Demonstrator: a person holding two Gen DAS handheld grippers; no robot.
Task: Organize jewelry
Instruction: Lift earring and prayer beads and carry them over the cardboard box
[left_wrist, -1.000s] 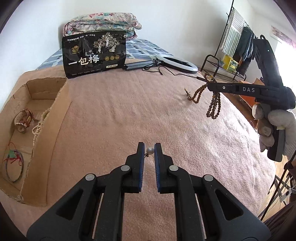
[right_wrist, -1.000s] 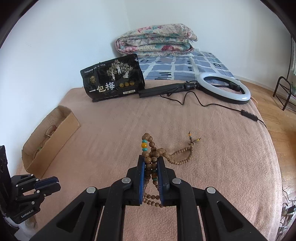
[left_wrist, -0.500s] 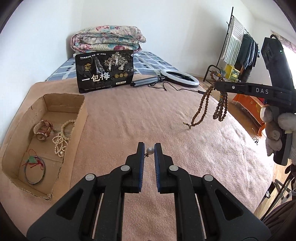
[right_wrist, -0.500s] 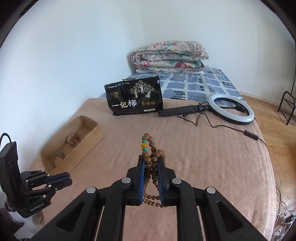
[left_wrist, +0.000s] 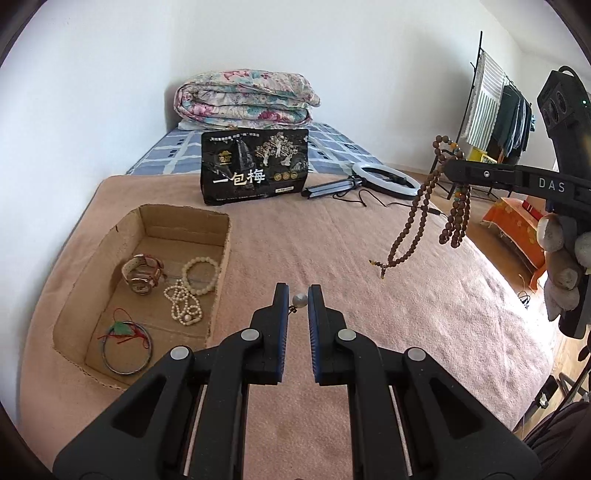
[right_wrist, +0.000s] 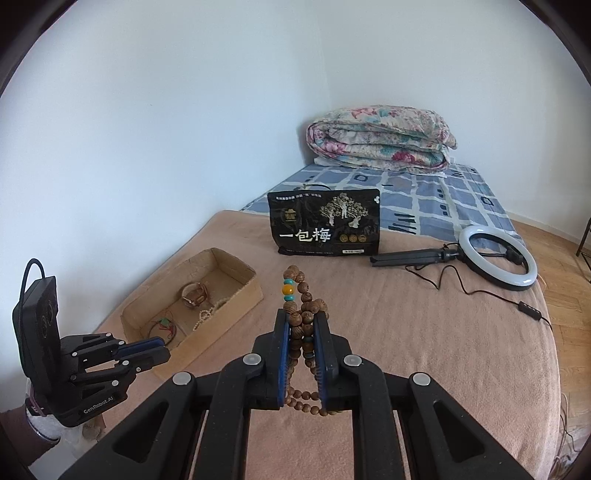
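Left wrist view
Left gripper (left_wrist: 298, 295): angled down over the pink blanket (left_wrist: 332, 258), jaws pinched on a small pearl earring (left_wrist: 299, 300) at their tips.
Cardboard box (left_wrist: 221, 258): at 10 o'clock from the tips, on the blanket; inside lie a watch (left_wrist: 143, 273), a cream bead bracelet (left_wrist: 201, 271), a pearl necklace (left_wrist: 183, 302) and a bangle (left_wrist: 125, 350) with red cord.
Right gripper (left_wrist: 452, 168): at 2 o'clock, reaching in level from the right edge, held by a gloved hand (left_wrist: 561, 258); it clamps a wooden bead necklace (left_wrist: 413, 218), whose loops hang free above the blanket.

Right wrist view
Right gripper (right_wrist: 300, 321): tilted down over the blanket, jaws closed on the bead necklace (right_wrist: 303, 310); strands stick up past the tips and droop beneath.
Left gripper (right_wrist: 155, 349): at 9 o'clock, pointing right, its tips at the near end of the box (right_wrist: 221, 325); from here I cannot tell what it holds.
Black bag (right_wrist: 325, 225): at 12 o'clock, upright.
Ring light (right_wrist: 498, 262): at 2 o'clock, lying flat.
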